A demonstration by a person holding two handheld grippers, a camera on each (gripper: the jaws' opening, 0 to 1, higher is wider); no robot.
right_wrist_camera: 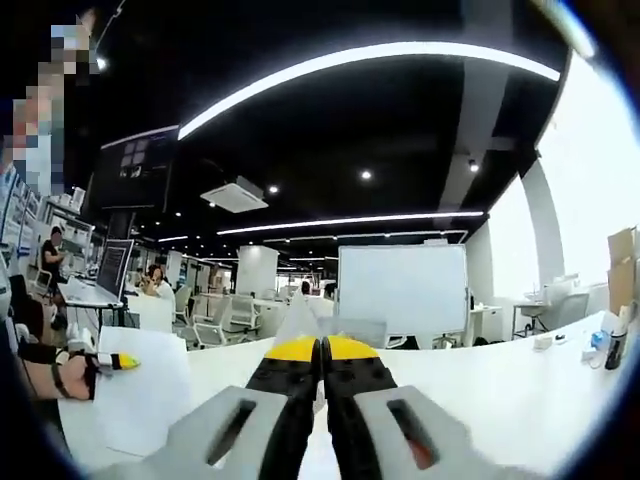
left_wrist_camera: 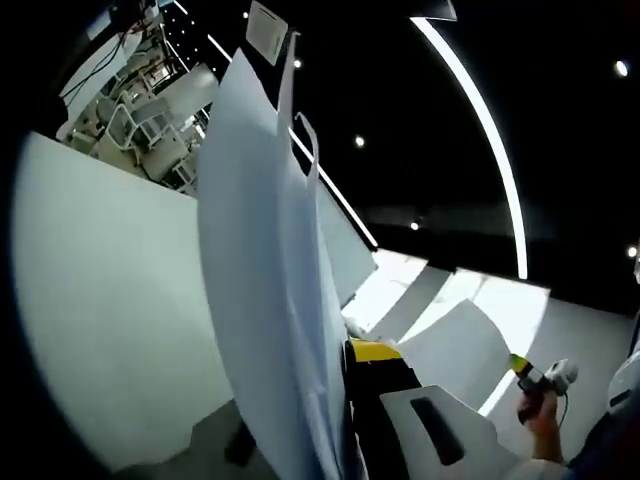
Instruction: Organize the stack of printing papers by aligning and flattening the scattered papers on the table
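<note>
In the left gripper view, several white paper sheets point(left_wrist_camera: 265, 280) hang close in front of the camera, seen nearly edge-on and fanned apart at the top. My left gripper point(left_wrist_camera: 368, 352) is shut on them at its yellow tips, and the sheets hide its left jaw. The right gripper view shows my right gripper point(right_wrist_camera: 321, 349) with its jaws pressed together on a thin pale sheet point(right_wrist_camera: 300, 318) seen edge-on. My left gripper point(right_wrist_camera: 122, 362), held by a hand, comes in from the left with a white sheet point(right_wrist_camera: 145, 400). My right gripper point(left_wrist_camera: 520, 368) appears at the lower right against a curved sheet point(left_wrist_camera: 455, 345).
The white table point(right_wrist_camera: 500, 395) spreads under both grippers, and again tilted point(left_wrist_camera: 100, 300) at the left. Small items, among them a bottle point(right_wrist_camera: 612, 350), stand at its far right. Behind are a whiteboard point(right_wrist_camera: 402, 288), office chairs point(right_wrist_camera: 225, 318) and seated people point(right_wrist_camera: 52, 262).
</note>
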